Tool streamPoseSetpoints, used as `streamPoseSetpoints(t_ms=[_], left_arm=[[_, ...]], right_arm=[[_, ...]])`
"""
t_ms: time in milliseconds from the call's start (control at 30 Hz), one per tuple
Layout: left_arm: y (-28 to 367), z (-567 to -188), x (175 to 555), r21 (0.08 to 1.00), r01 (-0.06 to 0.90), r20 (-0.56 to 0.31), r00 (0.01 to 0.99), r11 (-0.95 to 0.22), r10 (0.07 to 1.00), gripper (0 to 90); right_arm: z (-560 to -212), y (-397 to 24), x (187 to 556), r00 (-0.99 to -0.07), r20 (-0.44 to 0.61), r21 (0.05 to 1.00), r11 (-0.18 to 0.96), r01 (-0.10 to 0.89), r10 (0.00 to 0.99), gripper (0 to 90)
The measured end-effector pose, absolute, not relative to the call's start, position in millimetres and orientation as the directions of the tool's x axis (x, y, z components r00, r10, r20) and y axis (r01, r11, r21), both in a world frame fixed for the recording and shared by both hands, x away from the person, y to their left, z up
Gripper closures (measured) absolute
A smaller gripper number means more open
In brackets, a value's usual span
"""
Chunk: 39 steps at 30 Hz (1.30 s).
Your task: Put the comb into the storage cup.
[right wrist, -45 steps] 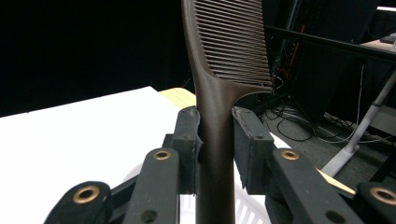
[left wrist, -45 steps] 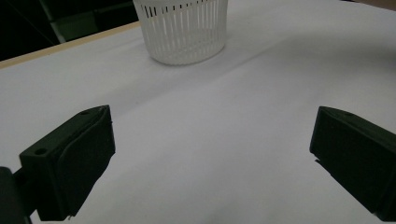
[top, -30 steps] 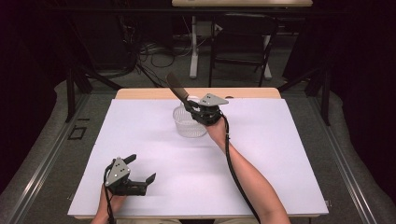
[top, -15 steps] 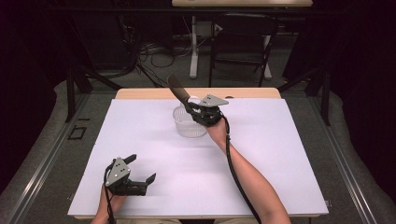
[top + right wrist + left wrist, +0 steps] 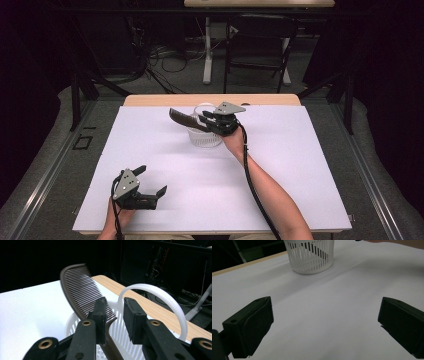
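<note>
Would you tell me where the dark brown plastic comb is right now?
In the high view, the dark brown plastic comb sits far centre of the table, its lower end in the white slotted plastic basket, leaning left, with the right gripper at its handle.

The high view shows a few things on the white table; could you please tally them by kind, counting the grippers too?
Grippers: 2, the left gripper and the right gripper
Combs: 1, the brown comb
Baskets: 1, the white slotted basket
Total: 4
</note>
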<state>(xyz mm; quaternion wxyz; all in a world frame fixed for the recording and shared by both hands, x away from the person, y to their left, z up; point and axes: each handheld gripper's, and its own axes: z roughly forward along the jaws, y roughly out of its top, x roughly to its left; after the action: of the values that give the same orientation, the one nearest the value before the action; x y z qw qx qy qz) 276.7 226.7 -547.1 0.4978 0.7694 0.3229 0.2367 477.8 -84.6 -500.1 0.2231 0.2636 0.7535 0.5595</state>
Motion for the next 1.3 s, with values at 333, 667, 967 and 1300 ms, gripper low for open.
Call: streamPoseSetpoints(t_ms=[333,667,967,1300], left_arm=[[227,-547,277,0.918,0.262,0.044,0.680,-0.298,0.732,0.2],[226,-547,277,0.917,0.264,0.043,0.679,-0.299,0.732,0.2],[225,-547,278,0.918,0.261,0.045,0.679,-0.299,0.732,0.2],[223,-546,278,0.918,0.261,0.046,0.679,-0.299,0.733,0.2]], right_arm=[[-493,-89,472,-0.775,-0.041,0.947,0.272,0.171,0.630,61.7],[-487,-94,464,-0.784,-0.020,0.917,0.324,0.233,0.621,44.3],[-485,-102,459,-0.782,0.009,0.894,0.345,0.286,0.623,31.7],[-478,-116,446,-0.785,0.028,0.892,0.339,0.299,0.619,15.7]])
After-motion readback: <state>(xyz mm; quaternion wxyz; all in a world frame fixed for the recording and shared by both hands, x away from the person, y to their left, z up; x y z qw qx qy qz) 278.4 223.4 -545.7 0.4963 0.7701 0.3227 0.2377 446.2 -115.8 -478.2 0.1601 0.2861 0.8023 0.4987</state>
